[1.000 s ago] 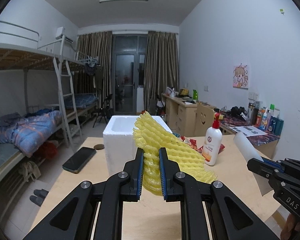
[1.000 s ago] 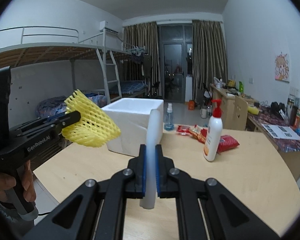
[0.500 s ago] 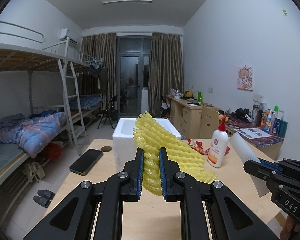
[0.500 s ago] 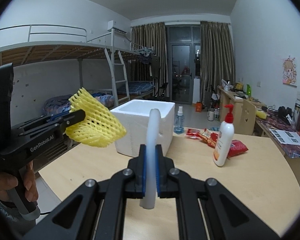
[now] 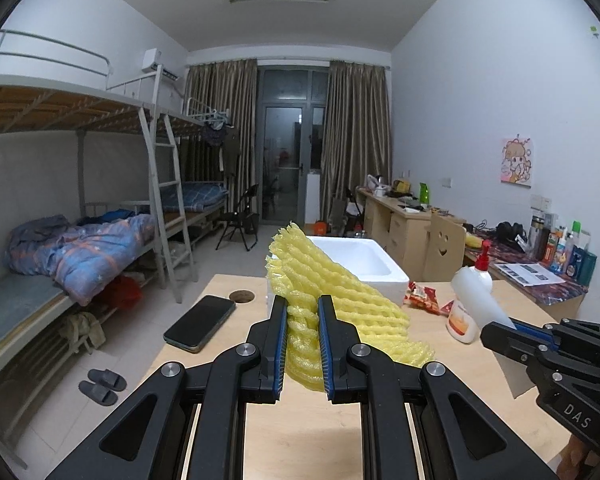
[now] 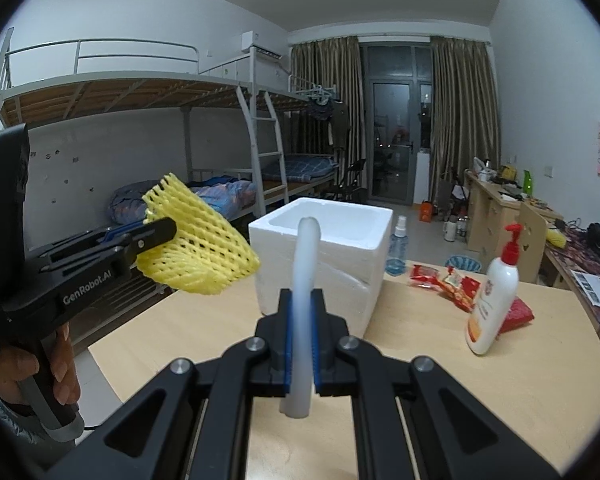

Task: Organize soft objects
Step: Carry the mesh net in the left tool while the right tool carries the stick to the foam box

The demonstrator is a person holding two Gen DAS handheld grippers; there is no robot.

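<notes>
Tabletop (image 5: pixel 220 360) lies bare at lower left of the left wrist view; left gripper (image 5: pixel 302 344) clamps one yellow foam net (image 5: pixel 340 300), its length running up-left before one foam box (image 5: pixel 364 264). Right wrist view: right gripper (image 6: pixel 300 350) clamps one upright white foam sheet (image 6: pixel 305 272) at centre.

- foam net (image 5: pixel 332 304): yellow, open mesh pattern;
- foam sheet (image 6: pixel 305 280): white;
- foam box (image 6: pixel 332 256): plain white;
- table (image 6: pixel 500 392): light wood;
- pump bottle (image 6: pixel 494 300): white, red pump;
- phone (image 5: pixel 200 322): black
</notes>
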